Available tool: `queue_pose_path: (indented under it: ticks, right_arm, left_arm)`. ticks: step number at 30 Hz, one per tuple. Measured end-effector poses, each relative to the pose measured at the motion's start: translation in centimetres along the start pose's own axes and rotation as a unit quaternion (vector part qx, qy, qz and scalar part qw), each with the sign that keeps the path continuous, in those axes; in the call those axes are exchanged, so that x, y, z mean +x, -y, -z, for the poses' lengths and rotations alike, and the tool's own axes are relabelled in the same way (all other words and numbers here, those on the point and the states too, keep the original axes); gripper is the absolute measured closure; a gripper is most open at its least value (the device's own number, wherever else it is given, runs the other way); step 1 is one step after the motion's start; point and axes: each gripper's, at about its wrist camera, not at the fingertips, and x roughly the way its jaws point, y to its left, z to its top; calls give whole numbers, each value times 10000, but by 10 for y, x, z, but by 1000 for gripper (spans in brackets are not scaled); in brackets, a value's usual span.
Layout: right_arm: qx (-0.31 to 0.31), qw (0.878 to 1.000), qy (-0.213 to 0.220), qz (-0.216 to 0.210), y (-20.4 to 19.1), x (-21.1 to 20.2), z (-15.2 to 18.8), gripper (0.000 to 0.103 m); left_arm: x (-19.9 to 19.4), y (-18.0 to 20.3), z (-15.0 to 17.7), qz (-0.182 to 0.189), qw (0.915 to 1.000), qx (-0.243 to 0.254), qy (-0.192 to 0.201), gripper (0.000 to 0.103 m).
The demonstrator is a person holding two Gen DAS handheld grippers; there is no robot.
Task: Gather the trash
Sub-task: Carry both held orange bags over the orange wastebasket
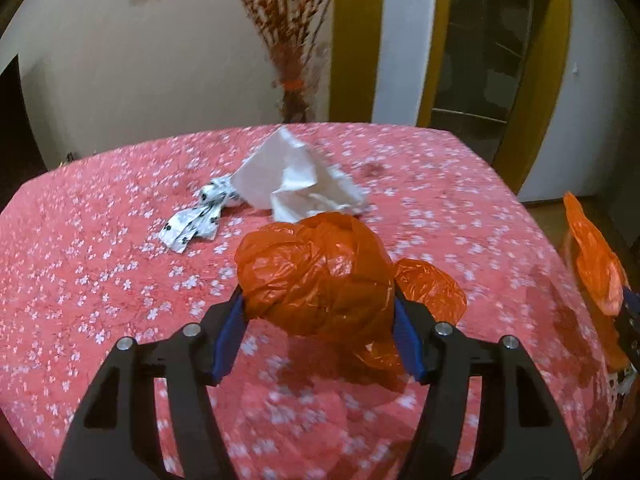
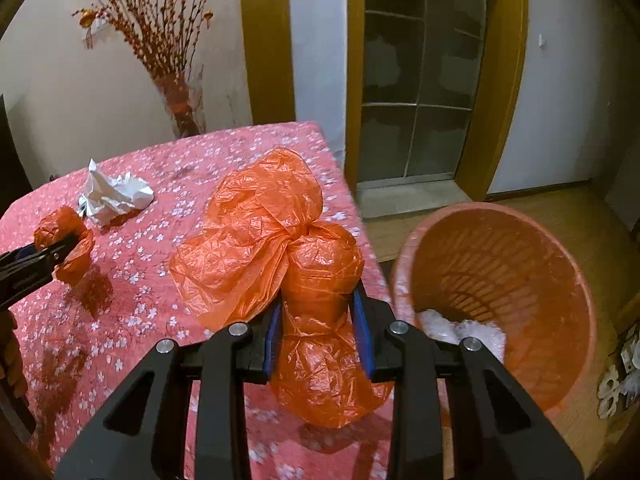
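While both tongs are up over the table (image 1: 100, 240), each one's got its own wad of orange plastic. My left gripper (image 1: 320, 320) is pinching a crumpled orange bag (image 1: 316, 276) between its blue pads (image 1: 230, 336), bag bulging out ahead of the fingers and held just above the pink flowery cloth. My right gripper (image 2: 320, 328) is clamped on a bigger orange bag (image 2: 316, 280), with loose plastic ballooning up and to the left and more hanging below the jaws, right at the table's right edge. Orange bin (image 2: 520, 256) sits on the floor just right of that, some white stuff in the bottom. Further back on the table there's a crumpled white paper (image 1: 296, 180) with a black-and-white printed wrapper (image 1: 196, 220) touching its left side.
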Motion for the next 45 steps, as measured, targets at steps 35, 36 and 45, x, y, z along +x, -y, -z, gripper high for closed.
queue_pose_path:
  ticks: [35,36,45]
  right_arm:
    - [1219,9850,449,1137,160,-56,15,72]
    - [1238,9848,447,1135,162,-55,15,72]
    - [1438,9829,381,1081,182,-45,13,72]
  left_arm:
    - [-51,262,14,1795,9712,1527,345,39]
    - [-49,265,14,1815,9705,1550,331,39]
    - [-24,300,14,1983,9649,1716,137,39]
